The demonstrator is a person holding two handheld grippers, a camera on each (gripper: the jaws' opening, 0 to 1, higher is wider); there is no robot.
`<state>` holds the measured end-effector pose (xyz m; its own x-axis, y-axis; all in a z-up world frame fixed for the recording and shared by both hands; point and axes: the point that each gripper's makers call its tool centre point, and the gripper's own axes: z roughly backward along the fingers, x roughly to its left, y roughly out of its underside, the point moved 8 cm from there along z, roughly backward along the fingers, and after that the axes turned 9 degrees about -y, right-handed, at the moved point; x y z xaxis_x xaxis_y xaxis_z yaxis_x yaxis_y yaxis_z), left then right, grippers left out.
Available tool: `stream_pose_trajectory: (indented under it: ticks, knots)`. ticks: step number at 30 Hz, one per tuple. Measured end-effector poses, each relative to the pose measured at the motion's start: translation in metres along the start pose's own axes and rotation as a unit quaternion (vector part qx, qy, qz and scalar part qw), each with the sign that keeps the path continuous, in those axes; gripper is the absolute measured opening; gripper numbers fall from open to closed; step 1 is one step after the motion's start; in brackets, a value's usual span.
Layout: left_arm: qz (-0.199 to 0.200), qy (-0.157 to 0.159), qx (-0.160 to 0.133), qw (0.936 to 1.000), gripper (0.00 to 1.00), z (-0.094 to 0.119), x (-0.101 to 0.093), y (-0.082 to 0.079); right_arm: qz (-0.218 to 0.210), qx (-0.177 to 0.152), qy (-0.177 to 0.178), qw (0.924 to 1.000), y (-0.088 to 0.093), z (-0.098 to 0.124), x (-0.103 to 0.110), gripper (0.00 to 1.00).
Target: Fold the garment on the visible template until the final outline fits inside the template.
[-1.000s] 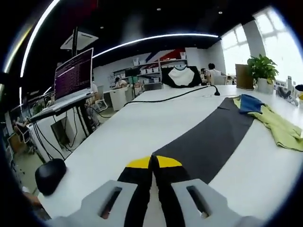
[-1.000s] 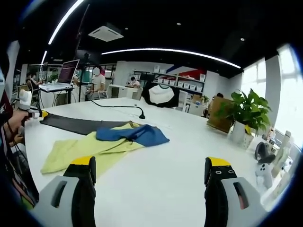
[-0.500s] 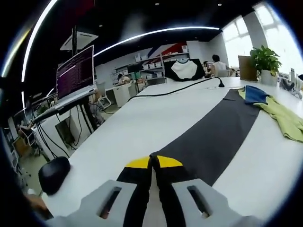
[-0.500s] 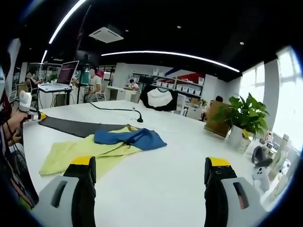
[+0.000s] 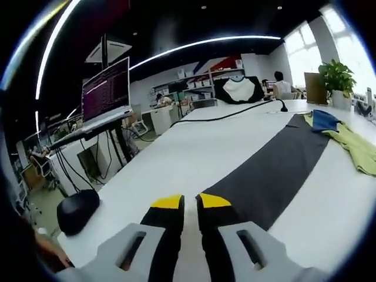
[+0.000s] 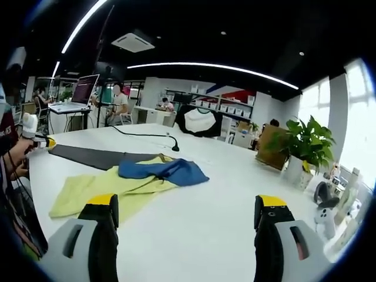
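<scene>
A long dark grey template (image 5: 276, 170) lies flat on the white table (image 5: 194, 147), its near end reaching my left gripper (image 5: 190, 202). That gripper's yellow-tipped jaws stand a narrow gap apart, with bare table showing between them. The yellow-green garment (image 5: 355, 147) with a blue part (image 5: 325, 119) lies crumpled at the template's far end. In the right gripper view the garment (image 6: 111, 188), its blue part (image 6: 167, 170) and the template (image 6: 88, 155) lie ahead to the left. My right gripper (image 6: 187, 211) is wide open over bare table. The left gripper (image 6: 41, 141) shows at the far left, in a hand.
A laptop (image 5: 106, 91) on a stand sits left of the table, and a black rounded object (image 5: 78, 210) lies near the table's corner. A cable with a microphone (image 6: 174, 143) runs across the far side. A potted plant (image 6: 302, 144) and small items (image 6: 326, 202) stand at the right.
The left gripper's jaws, pressed together on the template's near end before, have parted slightly. The right gripper has stayed open, and its view has barely shifted.
</scene>
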<state>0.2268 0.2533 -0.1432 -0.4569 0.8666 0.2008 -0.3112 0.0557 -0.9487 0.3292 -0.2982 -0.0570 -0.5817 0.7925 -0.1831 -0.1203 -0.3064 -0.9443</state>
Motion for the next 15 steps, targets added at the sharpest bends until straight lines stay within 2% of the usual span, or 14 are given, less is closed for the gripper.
stream_pose_trajectory:
  ticks: [2,4,5,7,9,11,13,15]
  knots:
    - [0.011,0.022,-0.023,0.9994,0.09,0.002,-0.005,-0.004,0.002,-0.002,-0.001,1.0000,-0.003,-0.003,-0.001,0.99]
    - [0.016,0.021,-0.005,0.9996,0.04,0.007,-0.006,-0.002,0.005,-0.006,-0.002,1.0000,-0.007,-0.005,-0.001,0.99]
    - [0.003,0.045,-0.029,0.9985,0.05,0.009,-0.011,-0.006,0.007,-0.008,-0.004,0.9999,-0.009,-0.006,-0.001,0.99]
    - [0.024,0.054,-0.038,0.9975,0.07,0.014,-0.016,-0.008,0.012,-0.013,-0.007,0.9998,-0.014,-0.009,-0.001,0.99]
    - [0.023,0.078,-0.055,0.9951,0.07,0.018,-0.024,-0.012,0.017,-0.008,-0.017,0.9997,-0.018,-0.013,0.001,0.98]
    - [0.030,0.087,-0.067,0.9934,0.07,0.021,-0.029,-0.015,0.021,-0.015,-0.024,0.9994,-0.023,-0.016,0.004,0.98]
    - [0.053,0.108,-0.087,0.9890,0.07,0.025,-0.036,-0.020,0.027,-0.018,-0.026,0.9991,-0.027,-0.019,0.006,0.99]
    - [0.076,0.136,-0.093,0.9834,0.08,0.029,-0.043,-0.023,0.031,-0.022,-0.030,0.9988,-0.032,-0.024,0.006,0.99]
